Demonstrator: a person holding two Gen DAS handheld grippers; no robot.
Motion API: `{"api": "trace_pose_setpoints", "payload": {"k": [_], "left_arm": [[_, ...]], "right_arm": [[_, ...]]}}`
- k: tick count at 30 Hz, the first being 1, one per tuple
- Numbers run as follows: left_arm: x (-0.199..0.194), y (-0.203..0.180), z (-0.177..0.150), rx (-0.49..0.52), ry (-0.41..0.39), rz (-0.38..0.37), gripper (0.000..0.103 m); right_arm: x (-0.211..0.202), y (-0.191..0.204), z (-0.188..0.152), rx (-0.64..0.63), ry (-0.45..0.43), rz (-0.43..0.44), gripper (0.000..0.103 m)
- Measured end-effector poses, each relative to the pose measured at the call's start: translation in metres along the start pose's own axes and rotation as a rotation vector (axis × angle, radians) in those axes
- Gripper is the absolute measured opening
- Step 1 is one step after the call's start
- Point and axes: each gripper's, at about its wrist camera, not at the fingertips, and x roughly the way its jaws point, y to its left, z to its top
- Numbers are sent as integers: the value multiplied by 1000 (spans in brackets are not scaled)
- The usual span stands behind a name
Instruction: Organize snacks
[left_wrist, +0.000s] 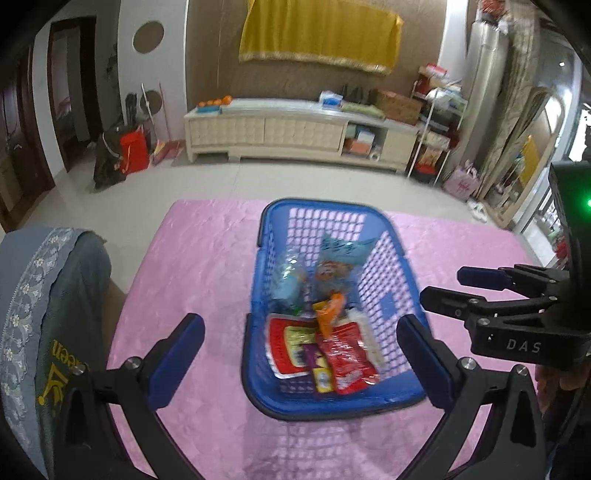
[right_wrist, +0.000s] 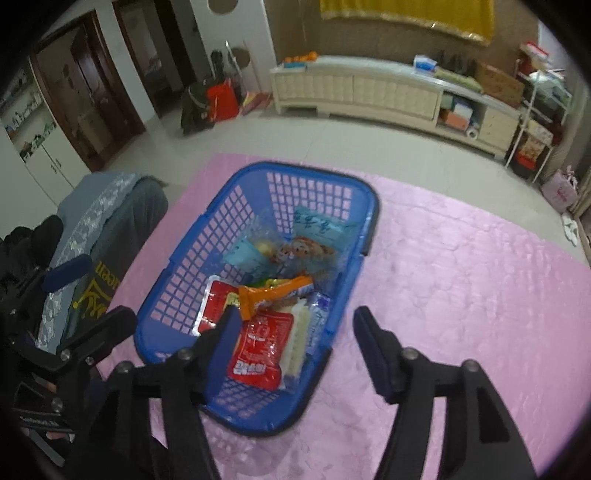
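From my left wrist camera I see the blue basket (left_wrist: 332, 302) at centre frame on the pink cloth (left_wrist: 192, 266), its mesh walls perforated and its rim dark. Inside it, toward the lower end, lie a red packet (left_wrist: 345, 360), a red and white packet (left_wrist: 286, 349) and a small purple and yellow bar (left_wrist: 319, 371); an orange wrapper (left_wrist: 328, 310) sits in the middle, and pale blue packets (left_wrist: 343, 249) lean at the far end. My left gripper (left_wrist: 301, 360) is released, its blue pads spread wide on either side of the basket's near end, gripping nothing. My right gripper (left_wrist: 443, 290) enters from the right edge. From my right wrist camera the basket (right_wrist: 177, 280) sits left of centre, the red packet (right_wrist: 258, 345) nearest, the orange wrapper (right_wrist: 273, 293) across it, white sticks (right_wrist: 297, 332) beside it. My right gripper (right_wrist: 293, 349) is released over the near rim, holding nothing.
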Motion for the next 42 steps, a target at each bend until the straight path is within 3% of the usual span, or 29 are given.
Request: {"api": "trace_pose_setpoints", "payload": {"k": [9,18,30,42], "left_arm": [[-67,-41,-36,51,-191,22,103],[-124,-70,-71,48,-301,32,103],[-162,-85,-96,60,-339,16,103],[-173,-90,-110,71,-352,-4,103]], "right_arm": [[-83,-7,-57,16,-234,-78,103],[-156,-2,-115,71,-388,-114,103],[-194,22,-160,67,-442,-142,103],[-203,29,-168,65,-465,-155,103]]}}
